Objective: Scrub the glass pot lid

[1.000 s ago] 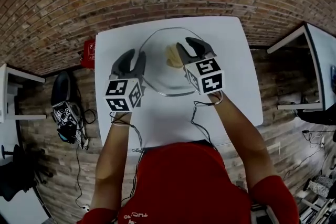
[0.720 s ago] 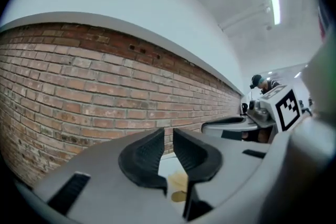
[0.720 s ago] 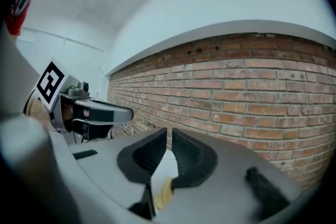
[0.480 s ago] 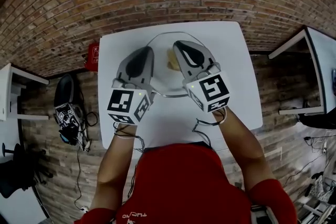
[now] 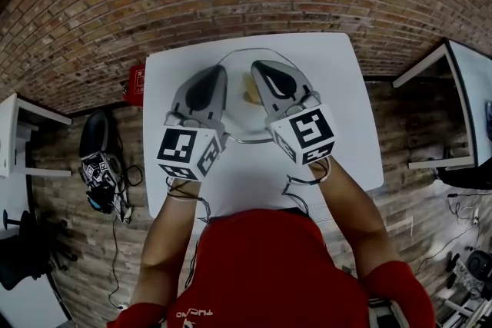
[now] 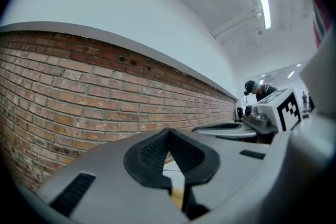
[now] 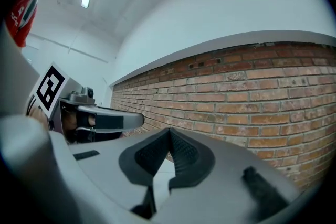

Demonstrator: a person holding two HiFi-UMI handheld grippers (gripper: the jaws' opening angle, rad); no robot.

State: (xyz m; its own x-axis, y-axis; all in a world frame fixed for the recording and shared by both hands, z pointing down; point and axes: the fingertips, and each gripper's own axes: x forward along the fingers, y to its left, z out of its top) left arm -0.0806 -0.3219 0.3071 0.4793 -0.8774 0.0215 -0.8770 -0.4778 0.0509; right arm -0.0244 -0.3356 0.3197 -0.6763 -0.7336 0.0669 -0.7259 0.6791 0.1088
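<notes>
Over the lid [image 5: 240, 119] with its sponge [image 5: 250, 91], left gripper [image 5: 214, 74] and right gripper [image 5: 259, 67] had been raised, jaws closed empty

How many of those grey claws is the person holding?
2. The left claw and the right claw hang side by side above the glass lid on the white table, both shut and empty.

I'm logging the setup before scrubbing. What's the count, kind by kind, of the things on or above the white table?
Glass pot lid: 1
Yellow sponge: 1
Tools: 2 (left tool, right tool)
Total: 4
</notes>
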